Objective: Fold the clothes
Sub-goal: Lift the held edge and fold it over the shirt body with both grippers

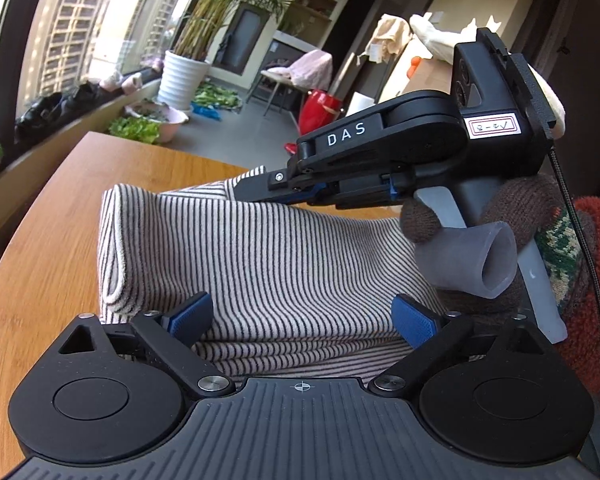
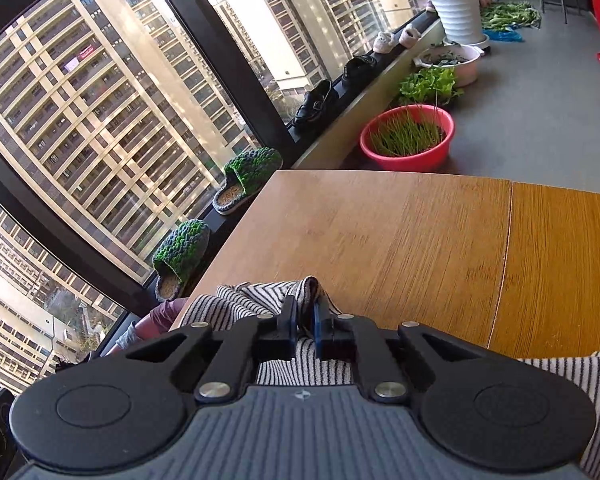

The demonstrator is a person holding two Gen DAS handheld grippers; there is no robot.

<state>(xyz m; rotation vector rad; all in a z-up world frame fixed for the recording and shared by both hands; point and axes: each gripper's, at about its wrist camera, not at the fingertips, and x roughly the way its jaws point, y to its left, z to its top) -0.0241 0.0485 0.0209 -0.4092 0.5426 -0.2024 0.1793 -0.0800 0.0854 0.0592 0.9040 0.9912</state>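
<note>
A wooden table [image 2: 420,232] carries a black-and-white striped knit garment [image 1: 268,248], folded in layers. My right gripper [image 2: 305,322] pinches a bunched edge; my left gripper [image 1: 300,316] hovers spread wide. Mid-fold, I judge: lay this edge flat.

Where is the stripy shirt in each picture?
Left wrist view: the stripy shirt lies folded across the middle, on the wooden table.
Right wrist view: it bunches at the bottom centre, pinched in the right tool.
Shared landmark: the white ribbed plant pot.
</note>
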